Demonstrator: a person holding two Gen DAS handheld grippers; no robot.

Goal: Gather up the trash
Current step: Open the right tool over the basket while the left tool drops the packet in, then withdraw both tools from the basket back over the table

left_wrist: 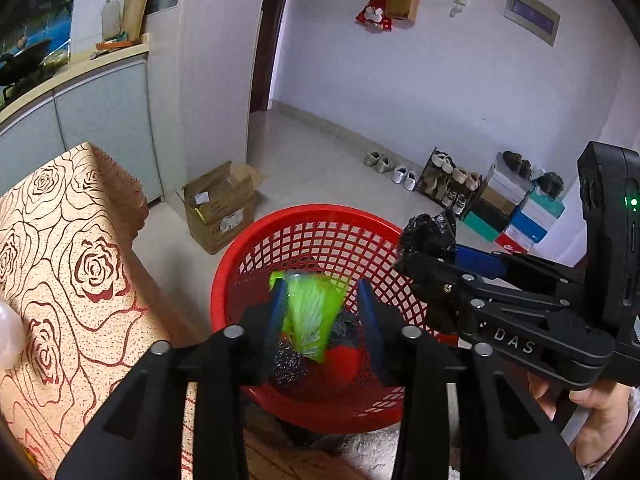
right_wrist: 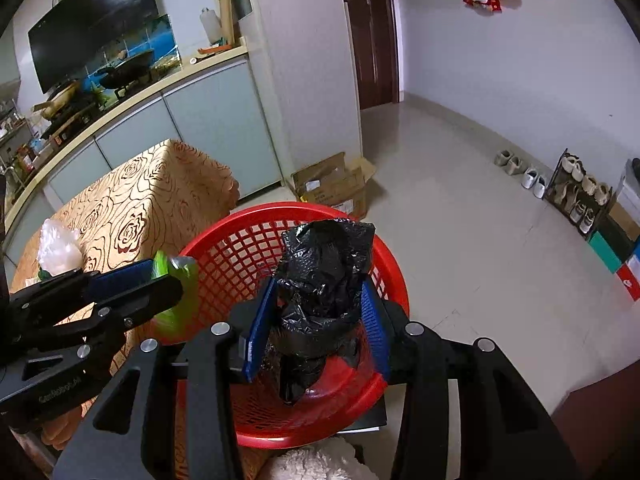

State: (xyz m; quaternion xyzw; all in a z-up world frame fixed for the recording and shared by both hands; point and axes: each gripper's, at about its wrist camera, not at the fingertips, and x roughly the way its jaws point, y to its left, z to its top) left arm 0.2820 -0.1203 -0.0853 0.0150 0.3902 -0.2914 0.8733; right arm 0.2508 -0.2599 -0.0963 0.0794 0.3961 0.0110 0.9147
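Observation:
A red mesh basket stands on the floor beside the table; it also shows in the right wrist view. My left gripper is over the basket with its blue pads wide apart; a blurred green wrapper hangs between them, and it also shows in the right wrist view. Dark scraps lie on the basket floor. My right gripper is shut on a crumpled black plastic bag above the basket; this gripper also shows in the left wrist view.
A table with a rose-patterned cloth stands left of the basket, with a white plastic bag on it. An open cardboard box sits on the tiled floor behind. Shoes and shoe boxes line the far wall.

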